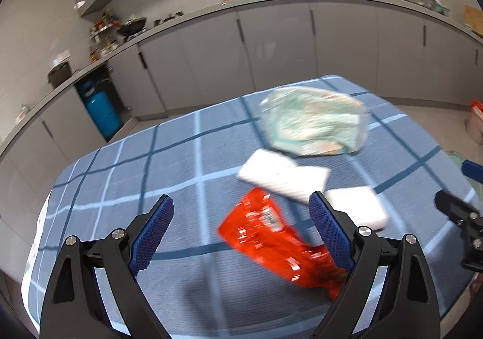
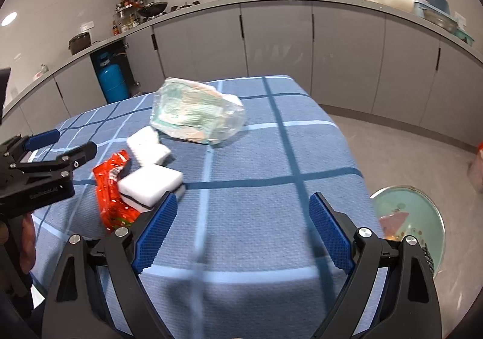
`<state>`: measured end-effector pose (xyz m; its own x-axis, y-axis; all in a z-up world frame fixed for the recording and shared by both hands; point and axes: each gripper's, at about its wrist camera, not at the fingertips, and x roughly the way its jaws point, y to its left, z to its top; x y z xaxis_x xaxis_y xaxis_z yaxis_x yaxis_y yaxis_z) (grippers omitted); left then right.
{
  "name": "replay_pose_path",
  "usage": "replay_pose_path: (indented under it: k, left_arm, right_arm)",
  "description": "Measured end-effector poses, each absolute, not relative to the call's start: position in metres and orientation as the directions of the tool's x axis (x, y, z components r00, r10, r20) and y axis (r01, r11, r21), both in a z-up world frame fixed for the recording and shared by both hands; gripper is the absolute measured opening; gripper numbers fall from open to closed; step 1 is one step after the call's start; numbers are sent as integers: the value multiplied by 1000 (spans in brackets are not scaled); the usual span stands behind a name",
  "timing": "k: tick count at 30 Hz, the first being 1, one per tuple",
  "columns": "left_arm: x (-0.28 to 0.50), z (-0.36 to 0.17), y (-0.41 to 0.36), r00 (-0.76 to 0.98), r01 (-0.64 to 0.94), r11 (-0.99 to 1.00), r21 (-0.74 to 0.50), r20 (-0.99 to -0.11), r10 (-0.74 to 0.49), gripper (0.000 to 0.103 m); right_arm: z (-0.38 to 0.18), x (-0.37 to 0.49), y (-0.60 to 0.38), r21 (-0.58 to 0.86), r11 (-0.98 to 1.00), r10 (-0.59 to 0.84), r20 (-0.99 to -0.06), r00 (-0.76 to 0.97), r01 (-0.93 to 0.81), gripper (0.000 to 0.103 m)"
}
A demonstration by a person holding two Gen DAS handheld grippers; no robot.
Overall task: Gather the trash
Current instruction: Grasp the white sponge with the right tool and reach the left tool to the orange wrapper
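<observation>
1. Left tool [image 1: 241,227]: jaws stand wide, nothing pinched. In its own view the red wrapper [image 1: 271,236] lies on the table [image 1: 120,182] between the two blue pads and leans toward the right pad; the pads do not press it.
2. Right tool [image 2: 243,228]: jaws wide and nothing between them, only bare blue checked cloth. The opening reads near its widest.
3. Key relation: the red wrapper's long axis runs diagonally, from far-left to near-right in the left wrist view. Its near end sits by the left tool's right finger. The left tool is judged nearer to it; from the right tool it lies to the left, past the left finger.
4. Outward from the wrapper: a white foam block [image 2: 151,185] touches or overlaps its right edge, a second white block [image 2: 148,148] lies just beyond, and a crumpled clear bag [image 2: 196,112] with green and tan contents sits farther still, near the table's middle.
5. Only the right wrist view shows the bin [image 2: 422,212], low to the right beside the table, with scraps already inside.
6. The right view also shows the left tool from the side, at the left edge, hovering near the wrapper. Both views are motion-blurred.
7. Judgement: next step is closing the left tool on the wrapper; risk is snagging the foam block.
</observation>
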<state>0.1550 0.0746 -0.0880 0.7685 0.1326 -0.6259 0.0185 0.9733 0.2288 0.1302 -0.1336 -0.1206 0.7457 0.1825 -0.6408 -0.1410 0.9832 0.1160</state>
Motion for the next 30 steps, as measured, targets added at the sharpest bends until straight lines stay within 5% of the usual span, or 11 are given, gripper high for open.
replay_pose_path:
  k: [20, 22, 24, 30]
  left_arm:
    - [158, -121, 148, 662, -178, 965, 191, -703, 261, 92]
    - [159, -123, 151, 654, -183, 966, 182, -711, 258, 92]
    - [159, -125, 153, 644, -186, 969, 164, -724, 246, 92]
    - [158, -125, 134, 643, -152, 977, 148, -736, 212, 92]
  right_arm:
    - [-142, 173, -35, 62, 976, 187, -724, 664, -208, 96]
    - [-145, 174, -36, 85, 974, 205, -729, 653, -211, 86]
    - [-148, 176, -36, 112, 967, 236, -740, 630, -230, 59]
    - [-133, 161, -50, 68, 970, 213, -694, 687, -232, 57]
